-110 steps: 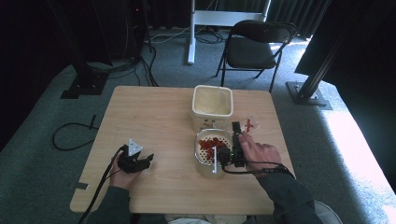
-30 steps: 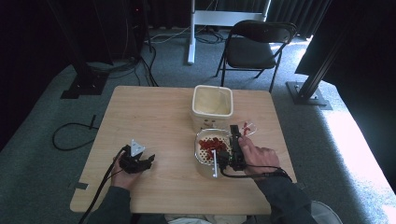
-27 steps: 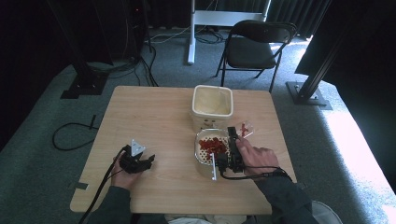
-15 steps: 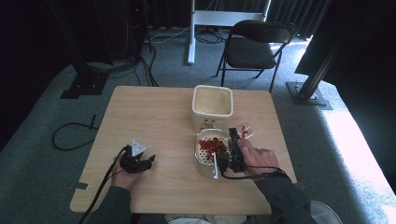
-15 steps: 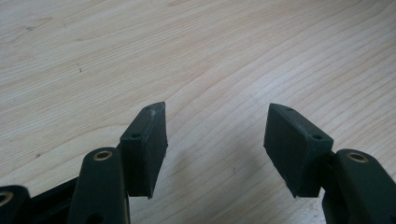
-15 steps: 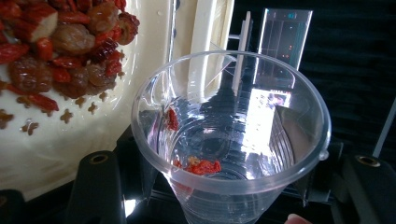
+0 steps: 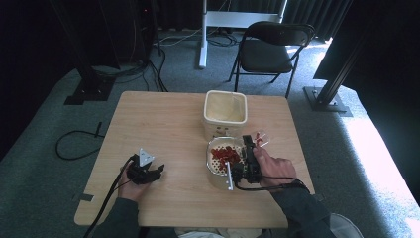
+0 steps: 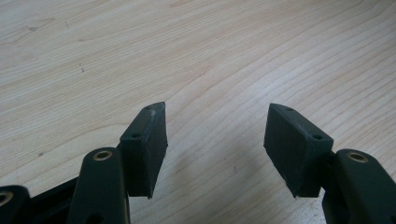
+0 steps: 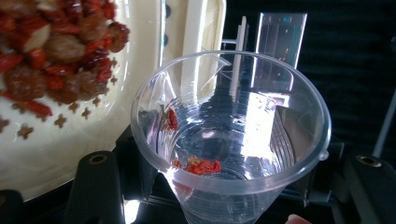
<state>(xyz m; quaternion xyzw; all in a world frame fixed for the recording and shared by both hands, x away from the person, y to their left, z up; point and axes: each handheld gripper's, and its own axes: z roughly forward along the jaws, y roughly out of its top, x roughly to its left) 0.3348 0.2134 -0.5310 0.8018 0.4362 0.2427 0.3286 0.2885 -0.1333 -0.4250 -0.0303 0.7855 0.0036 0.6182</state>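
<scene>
1. The clear plastic cup (image 9: pixel 231 135) was pinched across its wall by the right claw (image 7: pixel 250 161), near the right edge of the table (image 7: pixel 148 119) and toward its near side.
2. The cup lay tipped, its mouth turned away from the hand and toward the sieve bowl (image 7: pixel 224 157); a few red dried bits (image 9: pixel 201 166) clung inside it near the bottom.
3. The bowl sat just to the left of the cup, touching or nearly touching its rim, and already held a heap of red dried fruit (image 9: pixel 56 46).
4. The relation that mattered: the cup's long axis ran from the right claw out over the bowl's near-right rim, so the remaining bits would probably need a steeper tilt, or a shake, along that same line.
5. Beyond the bowl, toward the far edge, stood a cream container (image 7: pixel 225 109), open and seemingly empty.
6. The left claw (image 8: pixel 215 140) rested spread and empty on bare wood near the near-left corner, well apart from the cup; the right hand (image 7: pixel 272 168) was plainly the nearer one.
</scene>
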